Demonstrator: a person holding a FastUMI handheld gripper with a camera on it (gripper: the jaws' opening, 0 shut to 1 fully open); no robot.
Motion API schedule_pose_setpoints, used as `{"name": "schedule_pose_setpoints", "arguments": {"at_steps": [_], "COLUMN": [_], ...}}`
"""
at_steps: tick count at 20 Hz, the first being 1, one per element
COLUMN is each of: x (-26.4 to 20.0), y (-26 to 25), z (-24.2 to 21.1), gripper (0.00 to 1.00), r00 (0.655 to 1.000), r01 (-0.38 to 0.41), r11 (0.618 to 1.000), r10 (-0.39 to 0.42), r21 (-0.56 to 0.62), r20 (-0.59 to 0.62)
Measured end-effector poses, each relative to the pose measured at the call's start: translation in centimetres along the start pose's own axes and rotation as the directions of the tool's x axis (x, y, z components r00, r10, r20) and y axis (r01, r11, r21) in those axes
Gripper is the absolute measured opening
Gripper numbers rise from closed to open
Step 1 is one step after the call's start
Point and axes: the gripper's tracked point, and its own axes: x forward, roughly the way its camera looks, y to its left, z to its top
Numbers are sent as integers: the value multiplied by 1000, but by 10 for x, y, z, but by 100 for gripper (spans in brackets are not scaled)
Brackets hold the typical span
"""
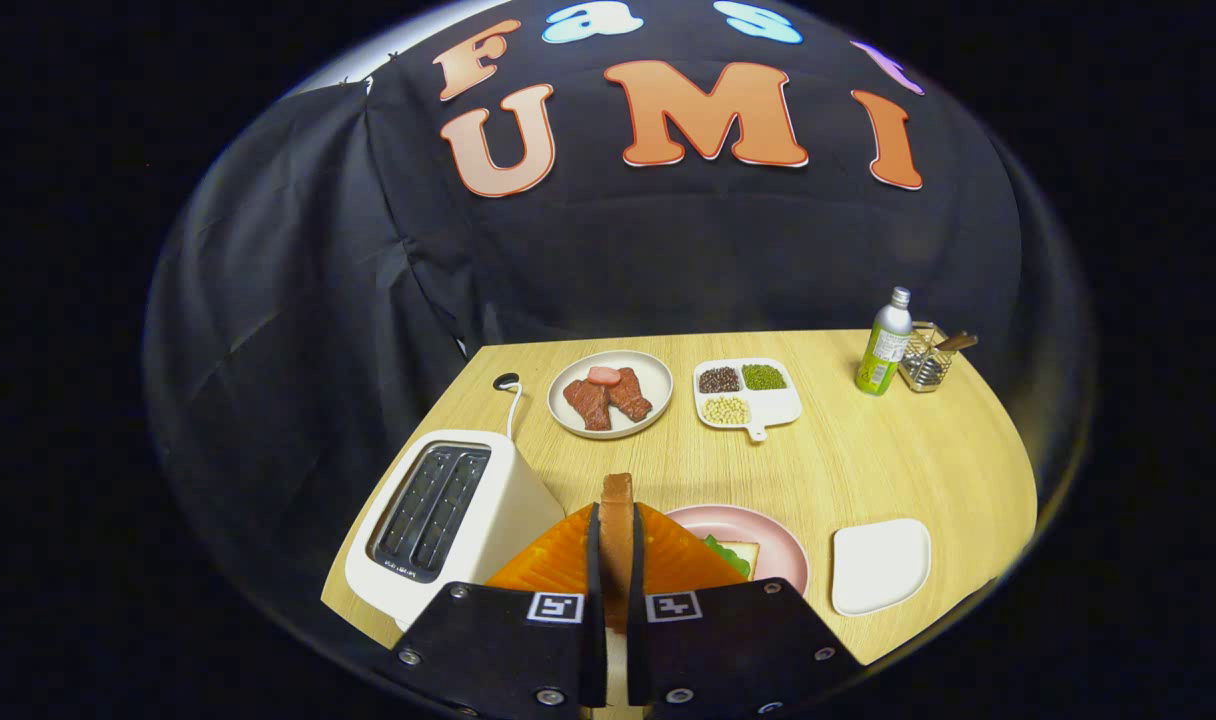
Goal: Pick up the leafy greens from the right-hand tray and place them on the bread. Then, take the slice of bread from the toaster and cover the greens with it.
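My gripper (pixel 616 545) is shut on a slice of bread (pixel 617 500), held upright on its edge between the two fingers, above the table. Just to the right beyond the fingers lies a pink plate (pixel 768 535) with a bread slice (pixel 740 552) and leafy greens (pixel 725 553) on top of it, partly hidden by the fingers. The white toaster (pixel 453 515) stands to the left of the fingers, both slots dark. A white tray (pixel 880 565) sits right of the pink plate with nothing on it.
Further back stand a round plate of meat pieces (pixel 610 395), a divided dish of beans (pixel 746 395), a green bottle (pixel 884 345) and a wire holder (pixel 928 360). The toaster's cord (pixel 513 400) runs to the table's back left edge.
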Motion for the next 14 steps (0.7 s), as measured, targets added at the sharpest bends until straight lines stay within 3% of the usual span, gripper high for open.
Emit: {"name": "schedule_pose_setpoints", "arguments": {"at_steps": [14], "x": [35], "y": [-13], "z": [-41], "gripper": [8], "r00": [988], "r01": [-132], "r11": [990], "r10": [127], "r21": [-53], "r20": [-82]}}
